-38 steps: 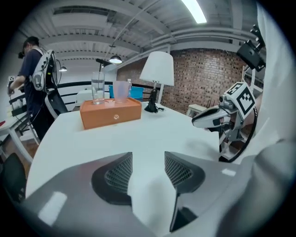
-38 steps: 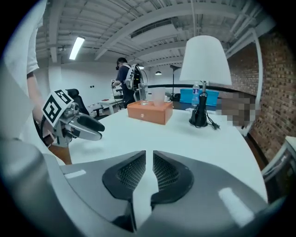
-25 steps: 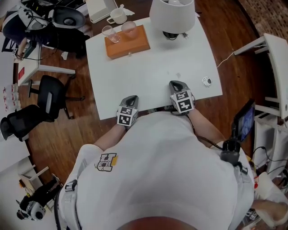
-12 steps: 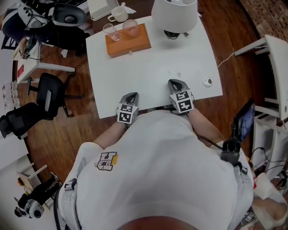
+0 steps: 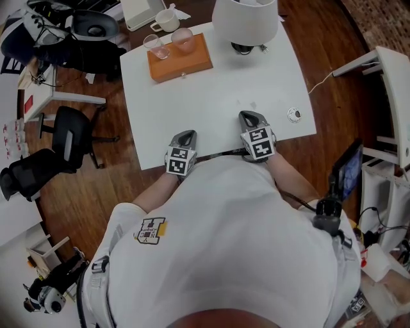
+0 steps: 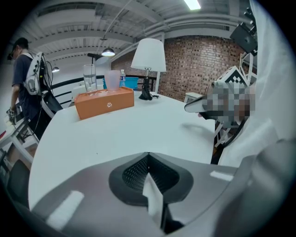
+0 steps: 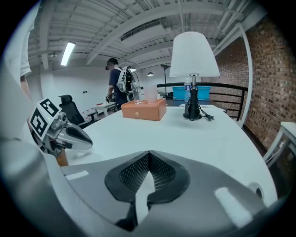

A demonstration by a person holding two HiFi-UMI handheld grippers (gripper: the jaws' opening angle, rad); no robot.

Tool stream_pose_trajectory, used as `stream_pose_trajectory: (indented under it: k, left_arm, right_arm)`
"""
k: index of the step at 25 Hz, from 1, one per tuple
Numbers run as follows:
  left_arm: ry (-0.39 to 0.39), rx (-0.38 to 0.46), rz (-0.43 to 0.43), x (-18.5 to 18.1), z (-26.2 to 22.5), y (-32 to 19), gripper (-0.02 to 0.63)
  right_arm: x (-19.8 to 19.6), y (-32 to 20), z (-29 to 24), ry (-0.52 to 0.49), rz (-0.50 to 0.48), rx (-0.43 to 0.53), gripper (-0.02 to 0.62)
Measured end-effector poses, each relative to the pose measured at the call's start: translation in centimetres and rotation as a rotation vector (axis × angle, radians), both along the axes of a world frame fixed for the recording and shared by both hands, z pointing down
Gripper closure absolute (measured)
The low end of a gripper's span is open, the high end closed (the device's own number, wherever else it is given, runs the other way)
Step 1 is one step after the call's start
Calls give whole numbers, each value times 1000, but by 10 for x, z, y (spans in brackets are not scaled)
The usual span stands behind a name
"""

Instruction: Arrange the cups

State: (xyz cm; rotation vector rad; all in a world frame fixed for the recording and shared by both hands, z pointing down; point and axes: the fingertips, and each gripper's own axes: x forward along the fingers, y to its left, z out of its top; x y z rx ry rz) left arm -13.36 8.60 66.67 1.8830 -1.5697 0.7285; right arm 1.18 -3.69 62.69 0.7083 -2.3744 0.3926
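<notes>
white table [image 5: 218, 102] | white-shaded lamp [image 5: 245, 22] at far edge | black office chair [image 5: 69, 131] left, on wood floor [image 5: 83, 192]

Lamp [image 5: 245, 22] — shade cut by top edge; torso [image 5: 224, 243] hides table's [image 5: 211, 96] near edge.

Even, bright light comes from ceiling tubes [image 7: 67, 50]; the white counter [image 5: 218, 96] glares mildly, shadows stay soft, and fisheye edges darken and bend.

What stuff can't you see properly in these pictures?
- White mug: head view, too small to show what's inside.
- Lamp: head view, shade cut off by the top edge; it hides most of the base.
- Small round thing on the table: head view, too small to name.
- Table's near edge: head view, behind the person.
</notes>
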Motion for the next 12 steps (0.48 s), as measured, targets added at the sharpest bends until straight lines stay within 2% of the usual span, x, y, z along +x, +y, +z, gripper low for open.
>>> stream_pose_trajectory:
  k: [6,12]
  left_arm:
    - [-6,-7,-28,0,2,7,601]
    - [-20,-1,-90,3,-4,7,601]
  right_arm:
    - [-1,0,-2,-5,-11,3,595]
    - [-5,-9,-3,-17,-71,12,595]
